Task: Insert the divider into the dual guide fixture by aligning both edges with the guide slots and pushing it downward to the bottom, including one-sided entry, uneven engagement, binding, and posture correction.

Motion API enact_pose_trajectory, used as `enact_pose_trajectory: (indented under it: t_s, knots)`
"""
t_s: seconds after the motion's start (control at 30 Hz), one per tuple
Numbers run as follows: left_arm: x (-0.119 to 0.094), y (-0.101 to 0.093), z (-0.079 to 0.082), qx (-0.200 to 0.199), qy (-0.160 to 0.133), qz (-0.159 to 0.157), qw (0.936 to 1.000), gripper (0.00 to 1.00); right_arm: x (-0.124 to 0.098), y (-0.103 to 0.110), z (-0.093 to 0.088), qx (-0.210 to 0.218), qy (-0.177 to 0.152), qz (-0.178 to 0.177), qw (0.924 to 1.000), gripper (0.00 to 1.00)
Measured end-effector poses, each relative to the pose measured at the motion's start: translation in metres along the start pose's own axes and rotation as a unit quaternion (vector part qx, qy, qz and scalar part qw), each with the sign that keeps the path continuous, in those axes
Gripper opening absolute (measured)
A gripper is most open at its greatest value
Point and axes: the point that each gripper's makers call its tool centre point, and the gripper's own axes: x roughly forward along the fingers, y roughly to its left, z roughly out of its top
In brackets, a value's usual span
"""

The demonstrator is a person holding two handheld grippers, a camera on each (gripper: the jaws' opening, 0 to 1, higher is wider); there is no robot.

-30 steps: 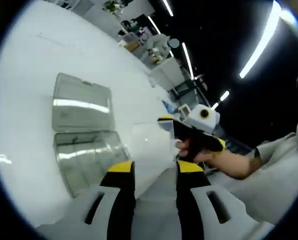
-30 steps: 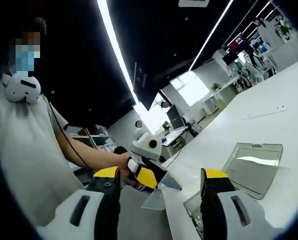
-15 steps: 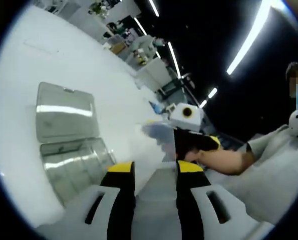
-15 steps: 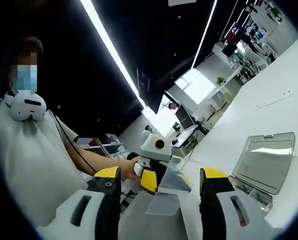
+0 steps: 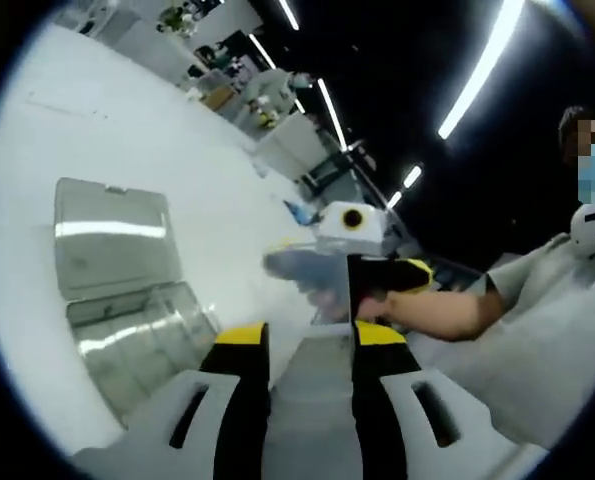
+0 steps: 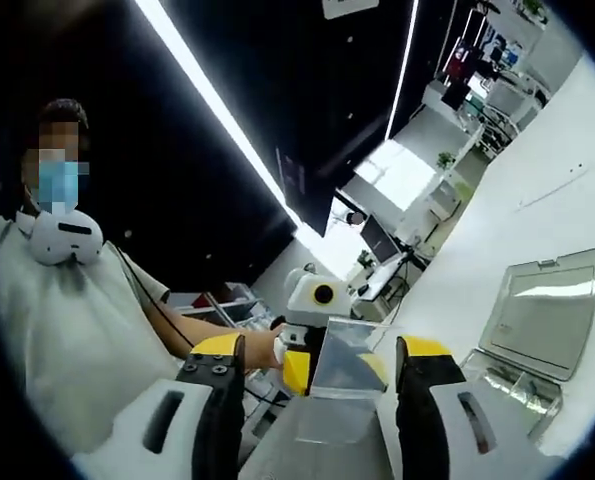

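The divider (image 5: 312,300) is a clear thin plate standing between the yellow-tipped jaws of my left gripper (image 5: 309,335), which is shut on it. In the right gripper view the same divider (image 6: 342,375) faces the camera, still held by the left gripper (image 6: 334,368). It sits inside the wide gap of my open right gripper (image 6: 322,348) and touches neither jaw. The right gripper (image 5: 352,258) shows through and beyond the plate, pointing back at me. The fixture (image 5: 142,335) is a clear box with its lid (image 5: 112,235) laid open, on the table left of the left jaws. The fixture (image 6: 512,385) also lies beside the right jaw.
The white table (image 5: 127,130) stretches away behind the fixture. A person in grey clothes (image 5: 537,340) stands close, one hand (image 5: 427,310) on the right gripper. Desks and ceiling light strips fill the dark room behind.
Both views have swung. In the right gripper view the divider has turned from a narrow sliver to a full face between the open jaws. The two grippers now face each other more squarely.
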Motion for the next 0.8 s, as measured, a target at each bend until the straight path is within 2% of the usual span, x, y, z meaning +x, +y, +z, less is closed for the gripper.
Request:
enact_pose_trajectory:
  t_s: [0.23,0.37,0.57,0.8]
  knots:
    - [0.0017,-0.0033,-0.0012,0.005,0.006,-0.005,1.0000,0.28,-0.0007,-0.0084,-0.0017,0.008,0.005,-0.015,0.9998,0.65]
    - [0.0033,-0.0053,-0.0023,0.012,0.010,-0.008,0.9998,0.28,0.0035,-0.0035,-0.0020,0.013,0.009,-0.004,0.9999,0.65]
    - [0.0044,-0.0079,-0.0026,0.016,0.015,-0.012,0.9997,0.28,0.0050,-0.0020,-0.0089,0.021,0.026,0.007,0.9994,0.57]
    - [0.0045,-0.0093,-0.0048,0.018,0.019,-0.015,0.9996,0.28,0.0032,-0.0038,-0.0068,0.025,0.020,0.005,0.9995,0.49]
